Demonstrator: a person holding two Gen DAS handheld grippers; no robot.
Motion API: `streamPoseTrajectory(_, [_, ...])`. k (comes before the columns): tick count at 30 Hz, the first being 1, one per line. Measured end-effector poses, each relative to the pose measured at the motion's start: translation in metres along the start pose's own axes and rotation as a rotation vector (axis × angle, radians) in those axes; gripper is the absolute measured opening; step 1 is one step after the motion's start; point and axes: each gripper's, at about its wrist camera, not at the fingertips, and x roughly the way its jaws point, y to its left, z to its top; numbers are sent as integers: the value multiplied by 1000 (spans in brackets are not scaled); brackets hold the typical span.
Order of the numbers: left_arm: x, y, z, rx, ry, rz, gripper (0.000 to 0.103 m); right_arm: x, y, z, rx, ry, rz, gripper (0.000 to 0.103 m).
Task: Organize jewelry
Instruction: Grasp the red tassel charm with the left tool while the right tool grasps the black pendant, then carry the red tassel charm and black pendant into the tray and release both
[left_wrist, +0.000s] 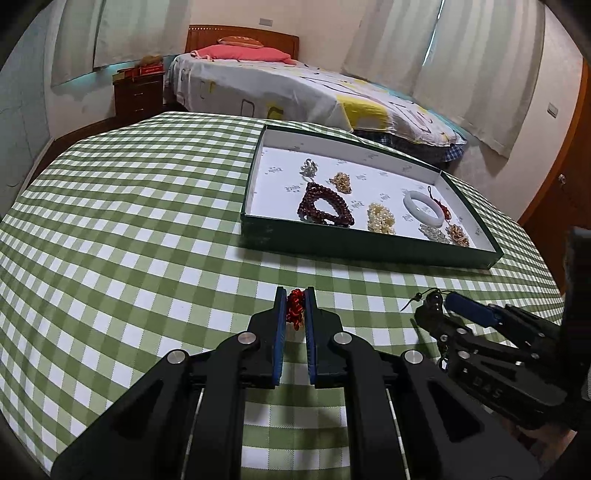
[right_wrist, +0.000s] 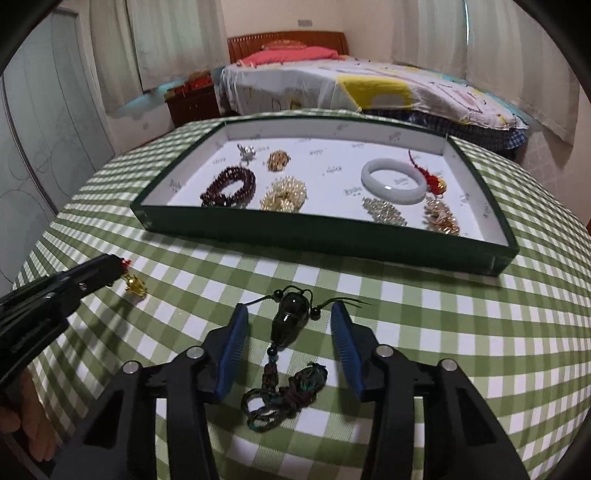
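green-and-white checked cloth covers the surface (left_wrist: 129, 229). in the left wrist view, the left gripper (left_wrist: 295, 306) at lower centre is clamped on a red knotted charm (left_wrist: 294, 308), its small gold piece (right_wrist: 136, 285) dangling at left in the right wrist view. there the right gripper (right_wrist: 290, 325), lower centre, stands partly open around a dark stone pendant (right_wrist: 290, 319) lying on the cloth, pads not touching it, its cord (right_wrist: 280, 398) bunched below. the green tray (right_wrist: 314, 236) above holds a dark red bead bracelet (right_wrist: 231, 186), a white bangle (right_wrist: 393, 181) and gold and silver pieces.
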Motion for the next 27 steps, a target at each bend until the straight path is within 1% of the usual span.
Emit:
streamPoseTrajectory(1, [0,0,0,1,0,0,10,0,0,0,-4,1,1,36])
streamPoseTrajectory(3, [1,0,0,5,0,2,10,1,0,0,-16,2,-11,24])
streamPoseTrajectory(5, [1,-1,-1,11,1,4,10,-1,-3,0,-11,1,-4,18])
streamPoseTrajectory(9, [2,-4,-2,22,1,8,10,-6,-8,-3,3,-11,2,15])
streamPoseTrajectory(15, [2,-8,-4,28,0,10,10,-16,-10,-6,10,-49,14,15])
streamPoseTrajectory(27, [-2,-13,-5,33,-6,0,10,-33,-16,-12,24,-98,22,15])
